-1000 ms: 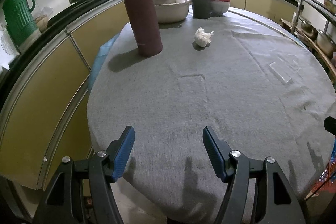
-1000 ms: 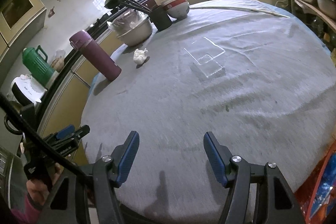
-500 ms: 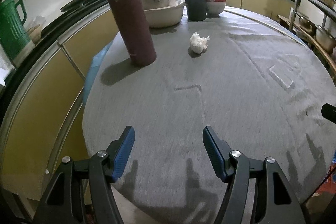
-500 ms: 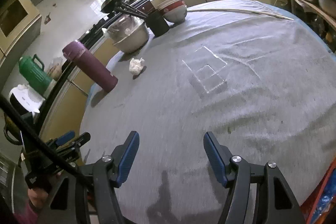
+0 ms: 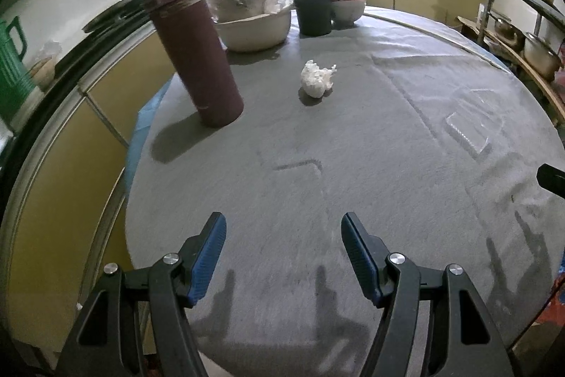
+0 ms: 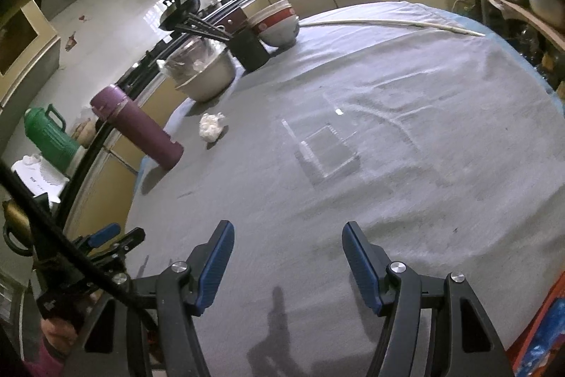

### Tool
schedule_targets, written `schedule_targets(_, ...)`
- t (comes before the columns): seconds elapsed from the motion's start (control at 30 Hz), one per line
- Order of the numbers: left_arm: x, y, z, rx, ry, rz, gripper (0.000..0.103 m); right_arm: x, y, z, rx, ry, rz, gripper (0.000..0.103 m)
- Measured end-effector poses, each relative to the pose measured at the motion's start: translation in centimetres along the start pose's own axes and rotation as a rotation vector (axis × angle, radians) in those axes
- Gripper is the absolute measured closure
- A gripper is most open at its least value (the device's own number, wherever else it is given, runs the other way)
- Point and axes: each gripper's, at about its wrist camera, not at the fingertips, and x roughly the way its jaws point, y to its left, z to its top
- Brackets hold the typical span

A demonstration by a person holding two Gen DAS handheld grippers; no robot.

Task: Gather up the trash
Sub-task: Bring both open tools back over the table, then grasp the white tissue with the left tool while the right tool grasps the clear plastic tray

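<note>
White crumpled tissue (image 5: 316,80) lies on grey cloth (image 5: 317,186) beside maroon cylindrical flask (image 5: 190,45).

Both wrist views angled down from the table's (image 5: 353,165) near edge, left view closer to the maroon flask (image 5: 190,41), sharing the crumpled tissue (image 6: 211,127)

Crumpled tissue (image 5: 316,79) beside maroon flask (image 5: 190,48), left gripper (image 5: 282,255) empty
</note>
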Motion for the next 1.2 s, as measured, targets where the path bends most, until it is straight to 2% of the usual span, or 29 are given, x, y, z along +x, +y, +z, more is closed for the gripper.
schedule_targets(0.27,2.3,-0.2,3.7,0.014,0.040,-0.084,0.034,1.5,-2.3,3.2,0.022,-0.027,-0.018,0.028)
schedule_targets(0.47,4.8,0.1,7.5,-0.001,0.077,-0.149,0.033,3.9,-2.3,6.0,-0.045,-0.015,-0.017,0.027)
schedule_targets(0.7,7.7,-0.2,12.4,-0.027,0.073,-0.168,0.032,6.4,-2.0,8.8,-0.115,0.021,0.020,0.023)
schedule_targets(0.77,8.9,-0.4,13.8,-0.034,0.075,-0.191,0.031,7.4,-1.9,9.3,-0.132,0.048,0.025,0.023)
schedule_targets(0.9,12.0,-1.2,15.7,-0.026,0.117,-0.192,0.030,9.2,-1.6,9.3,-0.184,0.102,0.016,0.023)
schedule_targets(1.03,15.3,-1.6,16.3,-0.031,0.185,-0.179,0.031,10.7,-0.8,8.8,-0.249,0.144,0.000,0.023)
schedule_targets(1.13,16.2,-1.6,16.3,-0.039,0.180,-0.199,0.031,11.6,-0.2,8.2,-0.301,0.160,-0.047,0.024)
schedule_targets(1.2,16.2,-1.6,16.0,-0.054,0.164,-0.234,0.047,12.2,-0.2,7.9,-0.309,0.170,-0.077,0.024)
